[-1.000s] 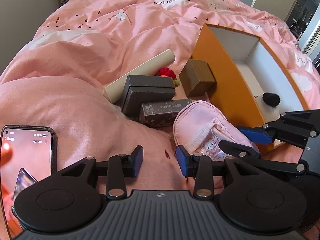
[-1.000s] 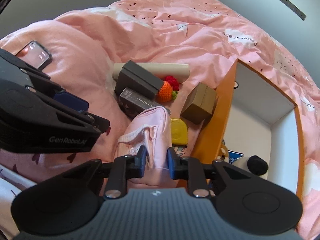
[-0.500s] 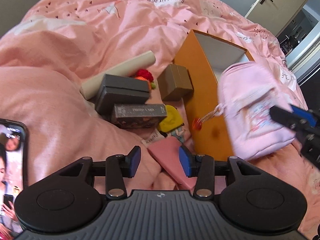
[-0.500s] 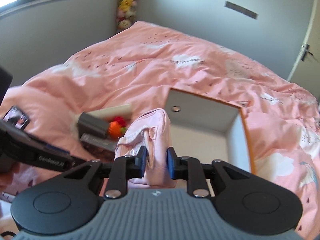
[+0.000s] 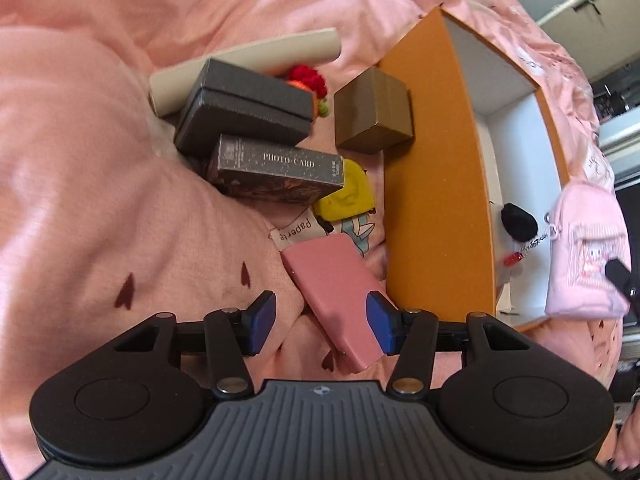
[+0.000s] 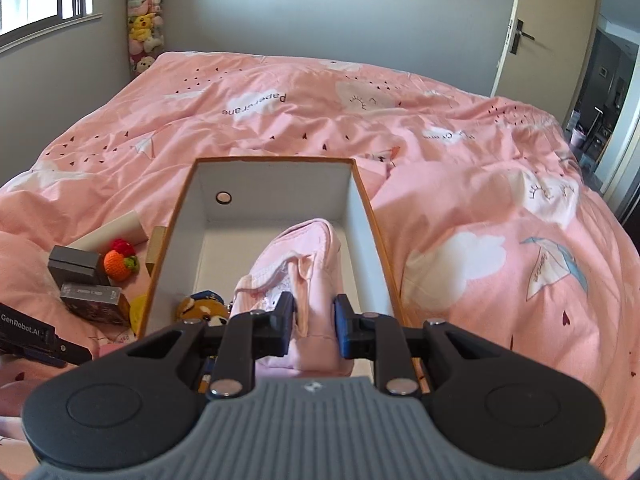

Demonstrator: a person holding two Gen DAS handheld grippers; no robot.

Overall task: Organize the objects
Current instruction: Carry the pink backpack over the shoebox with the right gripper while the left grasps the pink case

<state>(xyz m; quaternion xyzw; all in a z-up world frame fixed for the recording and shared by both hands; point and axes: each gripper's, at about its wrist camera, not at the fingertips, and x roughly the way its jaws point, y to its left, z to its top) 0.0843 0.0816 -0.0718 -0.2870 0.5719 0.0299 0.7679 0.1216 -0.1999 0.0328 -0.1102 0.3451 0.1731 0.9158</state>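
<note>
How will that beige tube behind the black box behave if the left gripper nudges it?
The tube is a long cylinder lying flat on the duvet, so it will probably roll. The soft folds and the black box against it may stop it early. It looks like hollow cardboard, so likely light and easily crushed.

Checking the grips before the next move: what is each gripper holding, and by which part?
Right gripper pinches the pink pouch by its near end. Left gripper, open, holds nothing.

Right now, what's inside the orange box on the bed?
Inside the orange box sit a plush dog and something black and white. The pink pouch in the right gripper covers part of the floor.
</note>
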